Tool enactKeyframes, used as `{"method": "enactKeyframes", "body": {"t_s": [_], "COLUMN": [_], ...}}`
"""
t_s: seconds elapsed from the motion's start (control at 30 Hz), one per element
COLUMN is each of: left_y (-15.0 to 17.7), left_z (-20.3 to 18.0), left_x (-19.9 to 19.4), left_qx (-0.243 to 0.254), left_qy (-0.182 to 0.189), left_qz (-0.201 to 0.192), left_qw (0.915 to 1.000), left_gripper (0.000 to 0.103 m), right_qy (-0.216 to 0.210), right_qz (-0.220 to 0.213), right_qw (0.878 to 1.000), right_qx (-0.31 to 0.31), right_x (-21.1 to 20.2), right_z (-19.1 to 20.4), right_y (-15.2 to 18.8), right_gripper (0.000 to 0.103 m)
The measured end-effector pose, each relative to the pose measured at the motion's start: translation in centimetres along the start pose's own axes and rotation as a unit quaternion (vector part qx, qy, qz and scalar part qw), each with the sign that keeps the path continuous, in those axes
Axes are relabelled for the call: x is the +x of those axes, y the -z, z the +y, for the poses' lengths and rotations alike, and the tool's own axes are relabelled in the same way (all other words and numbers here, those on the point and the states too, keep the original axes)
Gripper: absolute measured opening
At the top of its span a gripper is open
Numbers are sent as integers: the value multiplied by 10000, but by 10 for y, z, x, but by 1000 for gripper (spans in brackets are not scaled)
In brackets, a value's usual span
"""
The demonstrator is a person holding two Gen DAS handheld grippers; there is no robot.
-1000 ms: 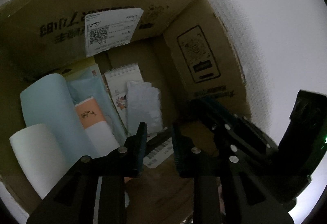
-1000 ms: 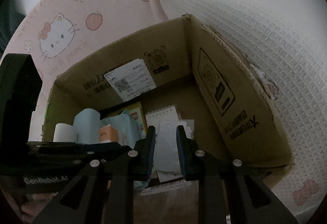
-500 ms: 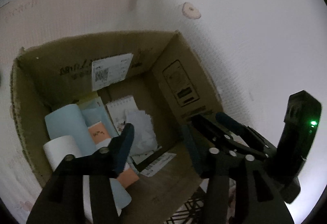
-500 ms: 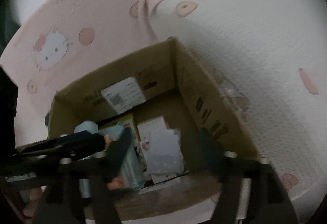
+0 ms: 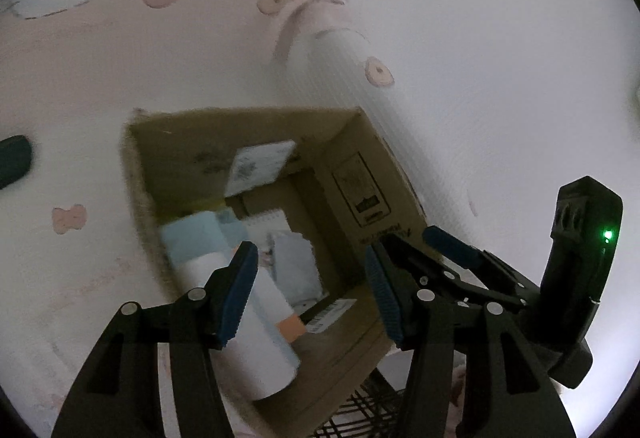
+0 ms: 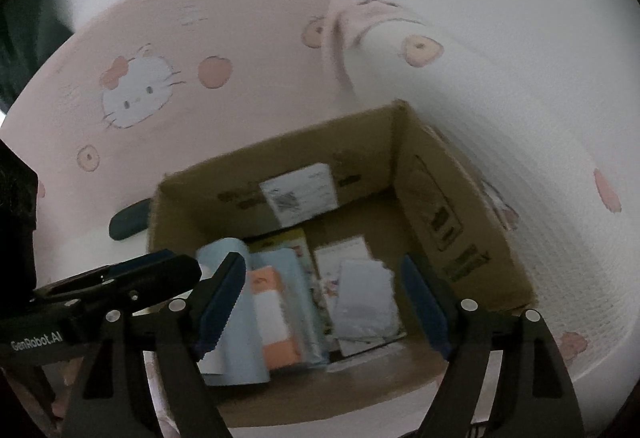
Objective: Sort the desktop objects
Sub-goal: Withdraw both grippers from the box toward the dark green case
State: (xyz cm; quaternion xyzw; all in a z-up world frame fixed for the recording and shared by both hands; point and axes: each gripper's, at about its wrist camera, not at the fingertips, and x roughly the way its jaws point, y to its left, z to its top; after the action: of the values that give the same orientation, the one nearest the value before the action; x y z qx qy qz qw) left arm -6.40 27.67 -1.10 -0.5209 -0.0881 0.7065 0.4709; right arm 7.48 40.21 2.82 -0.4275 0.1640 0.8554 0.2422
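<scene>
Open cardboard box (image 6: 448, 222) on a pink-and-white waffle-weave cloth (image 6: 168, 38) printed with cartoon cats and apples. Its inner wall bears a white label (image 6: 298, 194) with a QR code; the text is blurred. Inside lie pale-blue sheets (image 6: 236, 322), an orange card (image 6: 276, 318), a spiral notepad (image 6: 344, 254) and torn paper (image 6: 366, 298). "GenRobot.AI" marks the left claw (image 5: 310, 294); the right claw (image 6: 324, 298) matches. Both claws are spreading, empty, above the box.
</scene>
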Motion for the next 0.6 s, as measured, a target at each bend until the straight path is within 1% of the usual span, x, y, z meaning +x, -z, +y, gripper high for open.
{"method": "enactKeyframes", "body": {"t_s": [0.13, 0.3, 0.4, 0.53, 0.6], "left_y": [1, 4, 8, 13, 16], "left_z": [21, 54, 77, 108, 126], "left_x": [-28, -73, -100, -123, -133], "left_qx": [-66, -148, -169, -288, -347], "left_qy": [16, -84, -293, -536, -722], "left_qz": [-266, -689, -998, -1229, -1322], "left_qw": [9996, 9975, 9944, 9906, 9880], "left_gripper": [60, 60, 60, 60, 60], "right_qy": [17, -121, -328, -553, -672], "right_qz": [-52, -123, -120, -47, 28], "right_qw": [9995, 9975, 9947, 9900, 9869], "right_qx": [-315, -691, -968, -1296, -1468], "right_x": [-5, -5, 1, 17, 28], "right_z": [39, 89, 125, 167, 190], "right_y": [-5, -11, -13, -13, -11], "right_gripper": [80, 80, 80, 80, 80]}}
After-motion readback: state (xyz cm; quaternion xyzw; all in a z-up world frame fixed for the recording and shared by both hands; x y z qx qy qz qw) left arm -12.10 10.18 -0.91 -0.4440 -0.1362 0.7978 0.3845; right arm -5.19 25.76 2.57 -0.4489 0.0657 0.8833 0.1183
